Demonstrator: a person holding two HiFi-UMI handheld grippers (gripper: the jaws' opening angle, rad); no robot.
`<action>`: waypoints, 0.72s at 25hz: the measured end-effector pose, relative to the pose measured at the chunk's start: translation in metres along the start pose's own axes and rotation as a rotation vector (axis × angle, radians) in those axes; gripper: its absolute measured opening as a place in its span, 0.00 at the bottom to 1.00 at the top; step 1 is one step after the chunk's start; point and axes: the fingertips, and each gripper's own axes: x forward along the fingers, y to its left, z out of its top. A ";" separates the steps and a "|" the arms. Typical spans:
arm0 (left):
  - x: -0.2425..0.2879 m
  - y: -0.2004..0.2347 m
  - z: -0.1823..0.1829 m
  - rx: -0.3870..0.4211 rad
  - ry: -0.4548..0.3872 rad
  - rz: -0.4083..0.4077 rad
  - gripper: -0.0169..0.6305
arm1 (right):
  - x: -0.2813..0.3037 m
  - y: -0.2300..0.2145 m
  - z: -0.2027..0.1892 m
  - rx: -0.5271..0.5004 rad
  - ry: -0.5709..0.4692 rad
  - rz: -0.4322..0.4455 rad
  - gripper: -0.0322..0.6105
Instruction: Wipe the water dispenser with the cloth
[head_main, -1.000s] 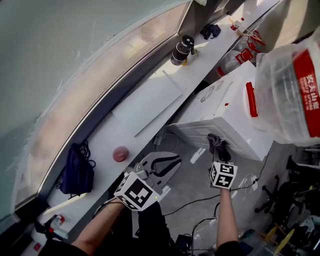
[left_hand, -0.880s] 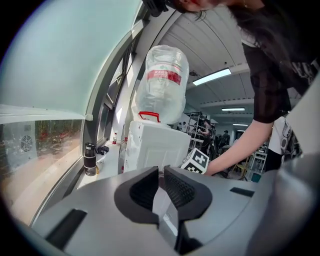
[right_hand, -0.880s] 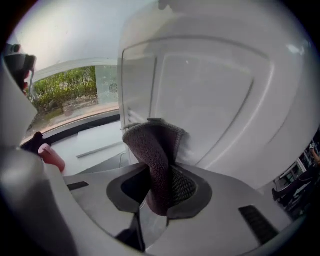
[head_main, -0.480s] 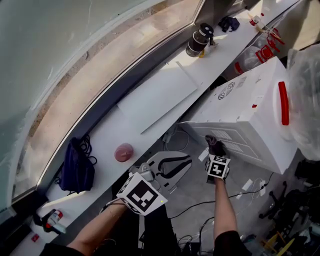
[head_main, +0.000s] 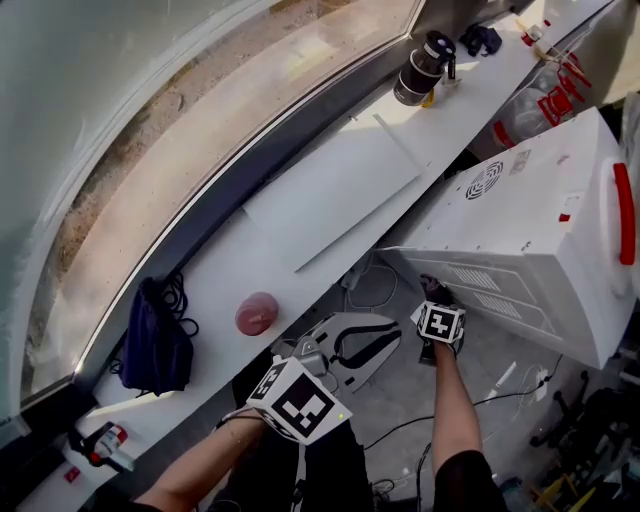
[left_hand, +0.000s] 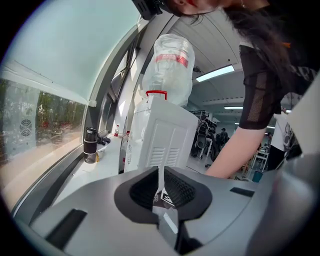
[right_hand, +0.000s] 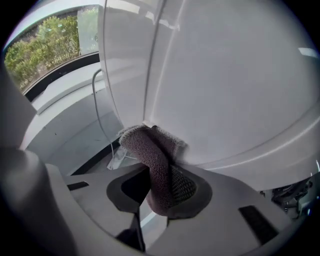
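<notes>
The white water dispenser (head_main: 520, 225) stands at the right, with a vent grille low on its side. My right gripper (head_main: 434, 297) is shut on the grey-brown cloth (head_main: 431, 287) and presses it against the dispenser's panel near that grille. In the right gripper view the cloth (right_hand: 151, 152) folds up from the jaws onto the white dispenser panel (right_hand: 225, 90). My left gripper (head_main: 383, 328) hangs left of it over the floor, shut and holding nothing. The left gripper view shows its jaws (left_hand: 161, 172) meeting, with the dispenser (left_hand: 162, 135) and its clear bottle (left_hand: 169, 60) ahead.
A long white sill (head_main: 230, 270) runs under the window with a white board (head_main: 335, 195), a pink lump (head_main: 257, 313), a dark blue bag (head_main: 155, 340) and a black flask (head_main: 422, 68). Cables (head_main: 500, 385) lie on the grey floor. Red-capped bottles (head_main: 540, 100) stand behind the dispenser.
The head view has swung, so the dispenser sits further right. The right gripper has slid the cloth a little along the panel by the grille. The left gripper has hardly moved.
</notes>
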 end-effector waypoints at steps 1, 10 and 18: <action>-0.001 -0.001 -0.003 0.001 0.006 -0.002 0.08 | 0.001 0.001 0.000 0.000 0.014 -0.005 0.21; -0.018 -0.013 0.023 0.022 0.025 -0.026 0.08 | -0.073 -0.003 -0.009 0.081 -0.026 0.030 0.20; -0.033 -0.027 0.064 0.054 0.037 -0.071 0.08 | -0.215 -0.045 0.012 0.081 -0.165 0.066 0.20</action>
